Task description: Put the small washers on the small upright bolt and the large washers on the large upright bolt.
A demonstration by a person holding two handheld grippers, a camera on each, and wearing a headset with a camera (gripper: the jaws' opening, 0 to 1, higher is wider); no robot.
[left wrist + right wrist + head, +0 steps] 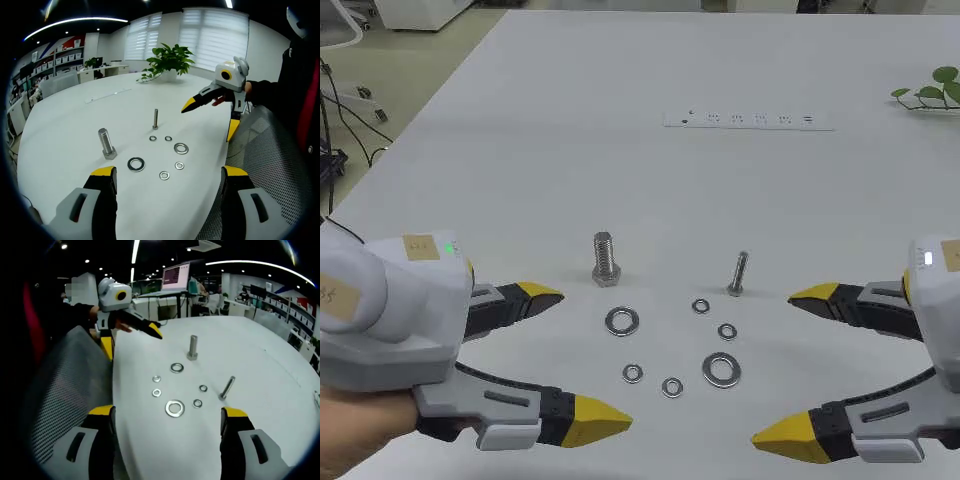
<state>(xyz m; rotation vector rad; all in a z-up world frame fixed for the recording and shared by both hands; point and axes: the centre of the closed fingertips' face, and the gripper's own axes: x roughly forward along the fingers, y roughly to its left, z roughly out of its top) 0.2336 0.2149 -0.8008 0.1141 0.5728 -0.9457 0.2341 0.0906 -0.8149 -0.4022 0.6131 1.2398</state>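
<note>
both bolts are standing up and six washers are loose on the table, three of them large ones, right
Not three: the head view shows two large washers and four small washers. The rest holds: the large bolt and small bolt stand upright, and all six washers lie loose on the table.

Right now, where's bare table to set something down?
Free: the table between the large bolt, the small bolt and the white strip behind them. Crowded: the washers in front of both bolts, between the left gripper and right gripper, jaws open.
</note>
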